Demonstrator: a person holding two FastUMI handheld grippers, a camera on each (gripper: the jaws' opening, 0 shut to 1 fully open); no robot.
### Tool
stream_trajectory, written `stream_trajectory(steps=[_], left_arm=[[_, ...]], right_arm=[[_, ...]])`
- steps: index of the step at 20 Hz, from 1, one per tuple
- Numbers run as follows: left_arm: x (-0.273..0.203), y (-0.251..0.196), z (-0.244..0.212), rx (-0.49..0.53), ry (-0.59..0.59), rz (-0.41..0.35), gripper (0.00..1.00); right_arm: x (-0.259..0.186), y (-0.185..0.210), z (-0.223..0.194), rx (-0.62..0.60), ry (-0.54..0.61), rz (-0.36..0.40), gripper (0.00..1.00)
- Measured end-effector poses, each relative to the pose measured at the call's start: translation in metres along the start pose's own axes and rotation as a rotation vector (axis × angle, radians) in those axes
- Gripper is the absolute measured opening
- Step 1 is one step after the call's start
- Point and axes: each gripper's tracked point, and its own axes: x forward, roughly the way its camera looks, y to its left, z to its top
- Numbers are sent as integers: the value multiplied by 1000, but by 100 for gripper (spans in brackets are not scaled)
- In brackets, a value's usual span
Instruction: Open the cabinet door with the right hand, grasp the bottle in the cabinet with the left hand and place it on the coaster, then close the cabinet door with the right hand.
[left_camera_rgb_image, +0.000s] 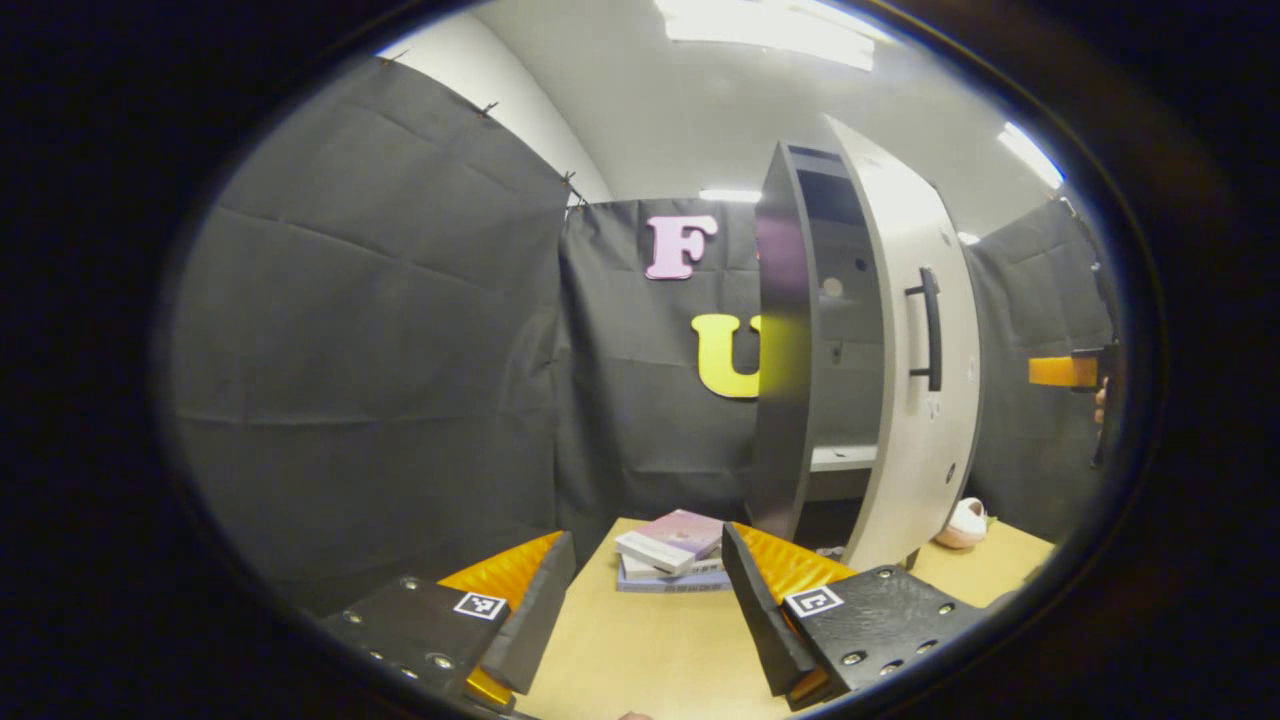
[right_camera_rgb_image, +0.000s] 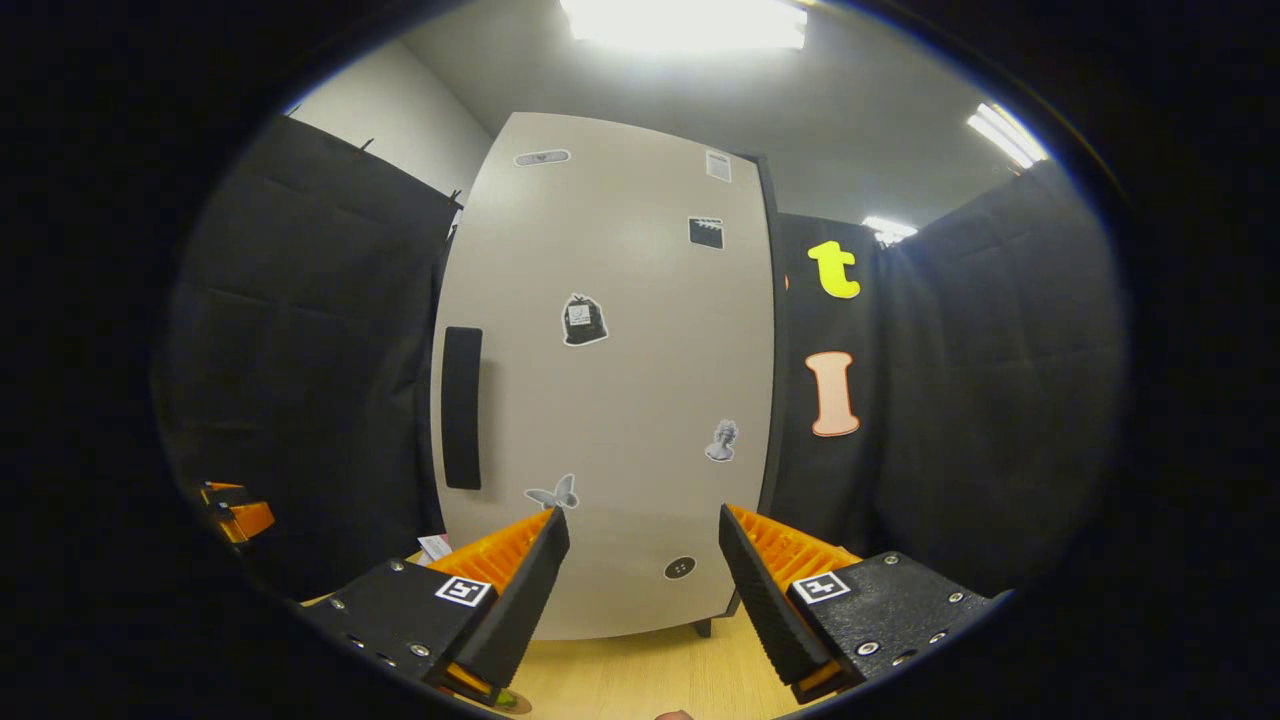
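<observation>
Left gripper (left_camera_rgb_image: 648, 610) hung released over the wooden table (left_camera_rgb_image: 650, 660), its 2 fingers spread wide with nothing between them. Just beyond them lay a stack of 2 books (left_camera_rgb_image: 672, 560) on the table. Right of the books stood the cabinet (left_camera_rgb_image: 790, 350), seen edge-on, its door (left_camera_rgb_image: 915, 400) swung partly ajar so that a pale shelf (left_camera_rgb_image: 842, 457) showed inside; the bottle could not be made out in there. A dark bar handle (left_camera_rgb_image: 930, 328) ran down the door. Past the door's foot sat a small pale, rounded object (left_camera_rgb_image: 965, 524) on the table, and at the far right edge part of the other gripper showed.

In the right gripper view, the left gripper's tip showed at the far left edge. Right gripper (right_camera_rgb_image: 645, 590) was likewise released, fingers apart and empty, facing the door's (right_camera_rgb_image: 620, 400) front, which carried several stickers (right_camera_rgb_image: 584, 321) and the handle (right_camera_rgb_image: 461, 407) along its left side. Neither finger touched the door.
</observation>
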Motion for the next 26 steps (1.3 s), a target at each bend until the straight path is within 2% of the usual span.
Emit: stream_trajectory(steps=[2, 3, 6, 7, 8, 9, 11, 13, 17, 18, 23, 25, 26], left_arm=[[1, -21, 6, 6, -5, -6, 85], [1, -32, 8, 11, -8, -9, 89], [1, -67, 14, 16, -14, -31, 89], [2, -79, 16, 14, -12, -40, 85], [3, -89, 16, 13, -12, -48, 85], [3, -99, 18, 13, -14, -55, 89], [6, -120, 22, 23, -22, -67, 85], [8, -138, 26, 39, -30, -78, 89], [6, -175, 32, 55, -41, -103, 85], [3, -184, 35, 55, -39, -109, 89], [-4, -211, 44, 66, -31, -123, 89], [-5, -215, 48, 69, -33, -126, 85], [-5, -217, 50, 71, -33, -125, 89]], right_arm=[[-5, -18, -2, 6, -1, -1, 93], [-7, -26, -3, 9, -3, -1, 93], [-13, -52, -7, 23, -2, -2, 93], [-15, -61, -8, 25, -2, -6, 93], [-18, -69, -10, 27, -2, -10, 93], [-20, -78, -11, 29, -2, -14, 93], [-25, -96, -13, 30, -4, -25, 94], [-29, -114, -15, 33, -3, -36, 94], [-38, -146, -22, 54, 1, -62, 93], [-39, -152, -25, 61, 3, -68, 93], [-47, -179, -40, 71, 12, -101, 93], [-51, -184, -44, 70, 12, -109, 93], [-52, -185, -46, 72, 15, -111, 93]])
